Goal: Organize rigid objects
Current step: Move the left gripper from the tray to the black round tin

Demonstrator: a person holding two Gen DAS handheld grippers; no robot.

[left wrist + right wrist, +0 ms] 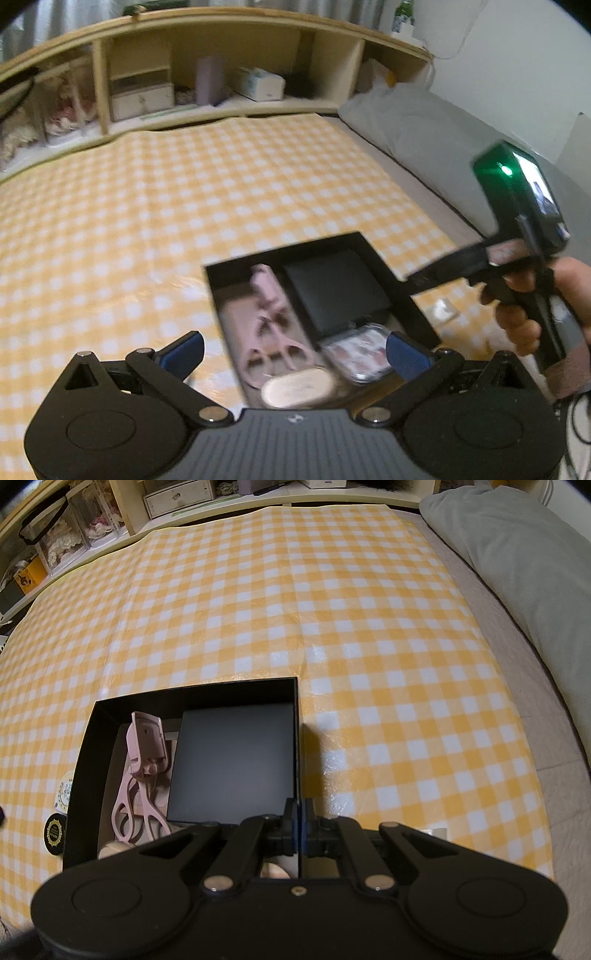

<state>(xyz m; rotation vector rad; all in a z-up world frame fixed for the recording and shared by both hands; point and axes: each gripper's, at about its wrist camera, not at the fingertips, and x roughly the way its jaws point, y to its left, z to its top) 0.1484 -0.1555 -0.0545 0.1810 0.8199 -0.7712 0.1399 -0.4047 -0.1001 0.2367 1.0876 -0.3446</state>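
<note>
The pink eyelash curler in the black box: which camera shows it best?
The right wrist view. There the eyelash curler is sharp, and its head and looped handles show clearly inside the black box, beside a black square case. The left wrist view also shows the whole curler, but blurred.

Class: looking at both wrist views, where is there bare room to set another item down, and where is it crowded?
Free: the checked cloth between the black box and the shelf, and right of the box toward the grey pillow. Crowded: inside the box, filled by the pink curler, black case and clear packet. Two round stickers lie by its left wall.
</note>
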